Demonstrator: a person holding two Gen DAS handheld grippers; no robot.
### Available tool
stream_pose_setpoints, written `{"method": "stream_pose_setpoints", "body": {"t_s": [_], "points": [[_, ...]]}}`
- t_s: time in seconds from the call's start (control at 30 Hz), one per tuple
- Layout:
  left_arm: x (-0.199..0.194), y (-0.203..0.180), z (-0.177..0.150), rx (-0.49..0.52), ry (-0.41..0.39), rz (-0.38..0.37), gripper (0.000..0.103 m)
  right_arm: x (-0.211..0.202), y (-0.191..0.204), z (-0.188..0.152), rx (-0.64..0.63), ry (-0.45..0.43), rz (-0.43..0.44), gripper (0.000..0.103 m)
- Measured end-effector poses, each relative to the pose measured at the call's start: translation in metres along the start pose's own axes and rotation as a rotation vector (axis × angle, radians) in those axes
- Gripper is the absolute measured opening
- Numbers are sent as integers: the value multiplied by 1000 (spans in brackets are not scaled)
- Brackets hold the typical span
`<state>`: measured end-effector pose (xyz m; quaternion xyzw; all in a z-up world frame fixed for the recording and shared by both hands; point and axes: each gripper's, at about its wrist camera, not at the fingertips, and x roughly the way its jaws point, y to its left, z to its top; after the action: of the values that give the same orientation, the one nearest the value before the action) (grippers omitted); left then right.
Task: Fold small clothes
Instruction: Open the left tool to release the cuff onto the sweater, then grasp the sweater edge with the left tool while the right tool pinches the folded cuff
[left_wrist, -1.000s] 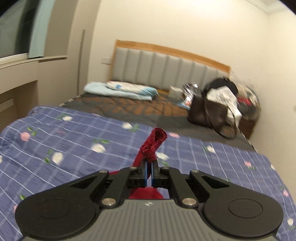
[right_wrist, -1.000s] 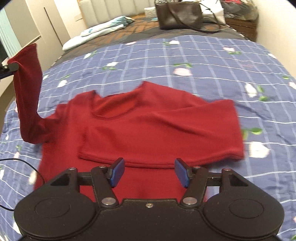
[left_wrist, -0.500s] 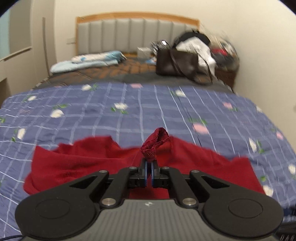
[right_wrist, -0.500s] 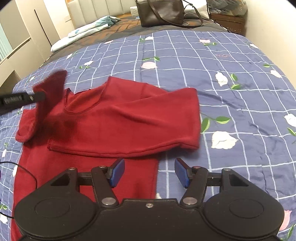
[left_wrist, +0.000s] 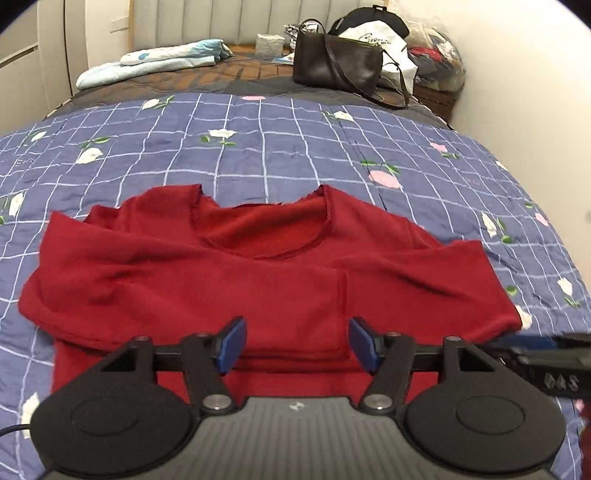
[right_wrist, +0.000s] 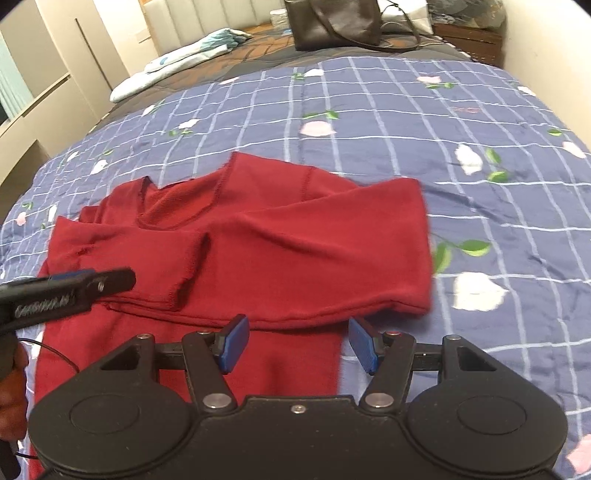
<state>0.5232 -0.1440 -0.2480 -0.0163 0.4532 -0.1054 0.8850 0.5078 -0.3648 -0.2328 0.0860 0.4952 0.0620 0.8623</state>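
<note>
Red sweater (left_wrist: 266, 280) lies flat on the blue checked quilt (left_wrist: 295, 147) with flower print, neckline pointing toward the headboard (left_wrist: 207, 18). Both sleeves folded in across the chest: the left sleeve (right_wrist: 147, 258) lies over the body with its cuff near the middle, the right sleeve (right_wrist: 332, 258) crosses over from the other side, its folded edge at the sweater's right flank. Lower body of the sweater runs back under both cameras. Left gripper (left_wrist: 297, 345) hovers low over the folded sleeves, blue pads (left_wrist: 231, 345) spread wide apart, nothing between them. Right gripper (right_wrist: 297, 345) likewise spread wide, empty, poised above the sweater's lower right part, near the hem of the folded sleeve. In the right wrist view the left tool's black finger pokes in from the left edge, over the left sleeve; whether it touches the cloth cannot be told. In the left wrist view the right tool's finger shows at the right edge, just beside the sweater's flank. A thin black cable (right_wrist: 55, 350) trails across the quilt at lower left. At the far end of the bed: a dark handbag (left_wrist: 336, 64), a folded pale blue blanket (left_wrist: 155, 62), a white bag (left_wrist: 388, 48) and a heap of things against the wall.
</note>
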Motion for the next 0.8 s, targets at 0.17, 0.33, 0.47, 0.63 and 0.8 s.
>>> {"method": "stream_pose_setpoints", "body": {"t_s": [0.17,0.33,0.47,0.63,0.8], "points": [[-19,52,-5,-107,1,98,83,17,26,8,9,17,66,62],[-34,143,-5,-309,-20,257,87,44,58,19,19,22,122,61],[-42,222,-4,-537,-84,289,83,67,76,28,53,28,121,52],[-24,284,0,-700,-103,215,72,83,88,32,90,34,85,44],[11,302,-1,-732,-30,47,50,87,95,28,96,28,51,33]]}}
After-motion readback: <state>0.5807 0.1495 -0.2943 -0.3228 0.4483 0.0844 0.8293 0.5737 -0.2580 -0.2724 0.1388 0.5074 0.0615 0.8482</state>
